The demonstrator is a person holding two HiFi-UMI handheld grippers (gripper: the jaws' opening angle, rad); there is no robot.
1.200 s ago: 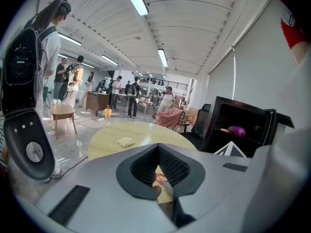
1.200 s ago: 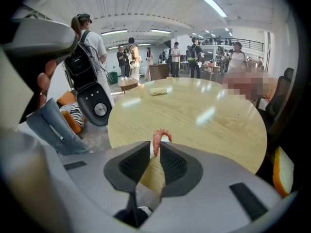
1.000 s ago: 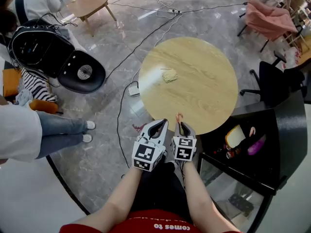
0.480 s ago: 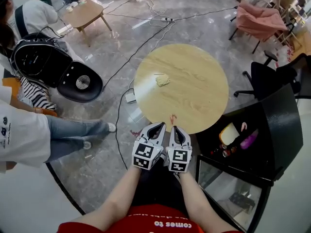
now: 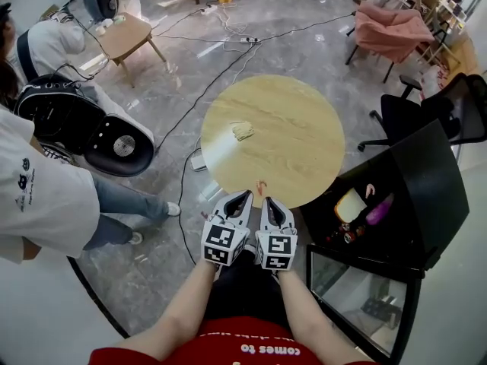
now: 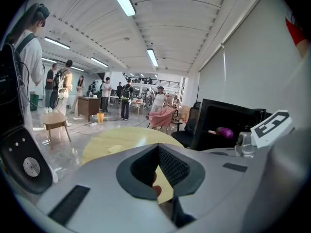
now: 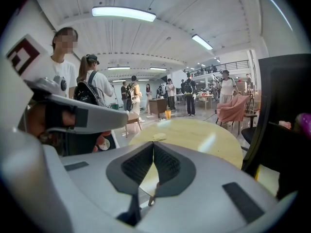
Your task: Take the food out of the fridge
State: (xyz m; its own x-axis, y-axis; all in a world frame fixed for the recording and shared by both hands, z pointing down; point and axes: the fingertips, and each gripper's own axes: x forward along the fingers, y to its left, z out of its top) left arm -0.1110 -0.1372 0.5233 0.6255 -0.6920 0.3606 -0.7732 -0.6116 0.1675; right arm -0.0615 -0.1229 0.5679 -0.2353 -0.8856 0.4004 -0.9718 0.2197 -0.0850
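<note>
– at the near rim of the round wooden table [image 5: 304, 135], what's lying there?
– small red-orange food piece [image 5: 261, 187], looks to lie on the wood just ahead of both sets of tips. can't tell what kind. a pale yellow lump [image 5: 243, 131] sits farther in, well apart from it.
– claws?
– left gripper [image 5: 243, 195] and right gripper [image 5: 270, 200] side by side, both pointing at the table. right jaws pressed together, nothing clamped. left jaws meet at the tips too, nothing pinched between the pads.
– rest of the food?
– in the black fridge [image 5: 430, 181] right of the table, door [image 5: 358, 296] swung down and open. inside: a yellow-white block [image 5: 350, 204], a purple item [image 5: 380, 209], a pink thing [image 5: 370, 191], dark bits [image 5: 346, 234] low in front, too small to name.
– anything else around?
– person in a white shirt [image 5: 34, 196] at left, small wooden side table [image 5: 125, 33] far left, black office chair [image 5: 403, 116] beyond the fridge.
</note>
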